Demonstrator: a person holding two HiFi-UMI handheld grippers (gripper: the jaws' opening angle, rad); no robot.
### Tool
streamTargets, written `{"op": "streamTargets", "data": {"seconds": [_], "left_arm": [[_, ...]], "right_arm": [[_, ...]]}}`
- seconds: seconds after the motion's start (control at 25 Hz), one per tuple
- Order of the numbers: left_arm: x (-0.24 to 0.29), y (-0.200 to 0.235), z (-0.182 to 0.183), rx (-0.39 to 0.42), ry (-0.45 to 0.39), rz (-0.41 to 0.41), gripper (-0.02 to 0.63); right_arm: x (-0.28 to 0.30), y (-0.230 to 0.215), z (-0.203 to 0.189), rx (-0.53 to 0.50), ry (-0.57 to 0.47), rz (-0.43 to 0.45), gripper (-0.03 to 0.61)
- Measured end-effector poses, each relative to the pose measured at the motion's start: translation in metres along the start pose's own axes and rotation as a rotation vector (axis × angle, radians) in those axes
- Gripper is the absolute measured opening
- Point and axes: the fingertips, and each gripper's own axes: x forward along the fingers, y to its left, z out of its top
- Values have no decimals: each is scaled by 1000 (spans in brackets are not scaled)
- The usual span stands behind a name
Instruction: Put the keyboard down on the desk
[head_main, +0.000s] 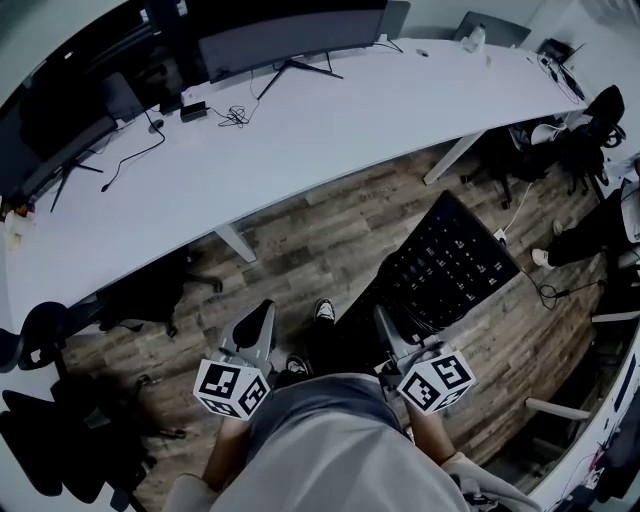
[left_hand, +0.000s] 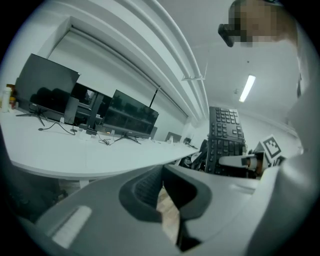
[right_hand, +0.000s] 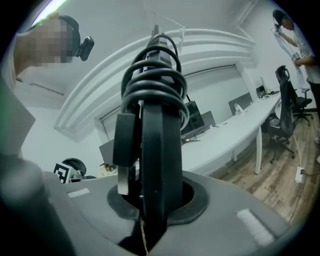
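Keyboard, head view: the black keyboard (head_main: 452, 262) hangs tilted over the wood floor (head_main: 320, 240). Its near edge is in the right gripper (head_main: 392, 335), and it is well apart from the white desk (head_main: 330, 130).
Left gripper, head view: the left gripper (head_main: 256, 325) points toward the desk from beside the person's legs and carries nothing.
Desk, head view: monitors (head_main: 290, 35) and loose cables (head_main: 235, 115) sit along the far side. The near strip shows plain white top.
Left gripper view: the jaws stand a little apart with floor showing through the gap and nothing between them. The keyboard (left_hand: 226, 135) rises upright off to the right.
Right gripper view: the jaws are clamped narrow on the keyboard's (right_hand: 157, 150) edge, which is seen end-on. Its coiled cord (right_hand: 155, 80) is bunched at the top end, and the desk (right_hand: 225, 142) lies beyond.
Step in hand: this looks like the carry toward the desk, with the keyboard gripped and not yet set down.
Next move: it likely calls for bringing the keyboard over the bare near strip and tipping it level with the keys up. It then has to be lowered until it rests flat before the right jaws let go. The free left gripper could steady the far end, and the cord needs to stay out from underneath.
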Motion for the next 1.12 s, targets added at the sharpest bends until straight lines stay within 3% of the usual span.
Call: {"op": "streamTargets", "data": {"seconds": [0.64, 1.12], "left_arm": [[153, -24, 60, 52, 42, -30, 0], [176, -24, 51, 69, 48, -24, 0]], "right_arm": [[68, -120, 86, 62, -55, 6, 72], [78, -143, 82, 72, -68, 2, 72]]}}
